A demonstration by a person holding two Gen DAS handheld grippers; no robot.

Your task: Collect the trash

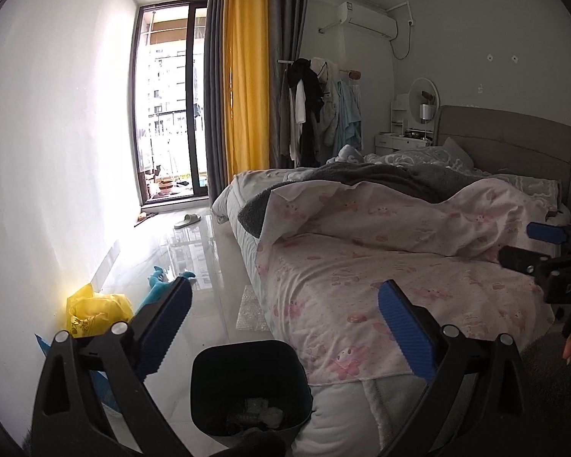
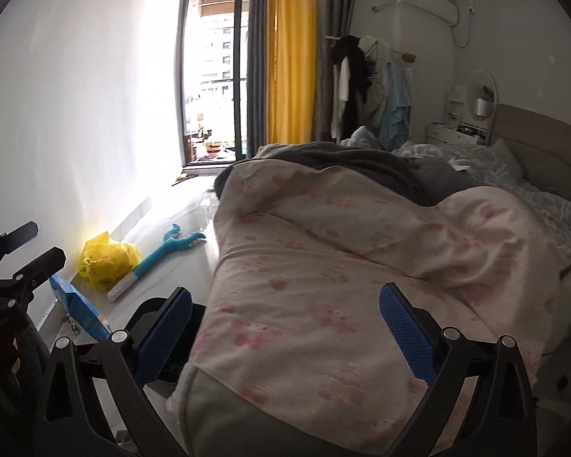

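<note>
A dark trash bin [image 1: 247, 384] stands on the floor at the bed's foot corner, with some clear wrappers in its bottom. My left gripper [image 1: 285, 327] is open and empty, held above the bin. A crumpled yellow plastic bag [image 1: 95, 310] lies by the left wall; it also shows in the right wrist view [image 2: 106, 261]. A piece of bubble wrap [image 1: 251, 310] lies on the floor against the bed. A blue carton [image 2: 82, 310] lies near the wall. My right gripper [image 2: 285, 331] is open and empty over the bed's corner; the bin [image 2: 152, 310] is partly hidden behind its left finger.
A bed with a pink printed quilt [image 1: 399, 266] fills the right side. A blue toy [image 2: 163, 251] lies on the glossy floor. A slipper [image 1: 187, 221] lies near the balcony door [image 1: 167, 114]. Clothes hang on a rack [image 1: 316, 110] beside yellow curtains.
</note>
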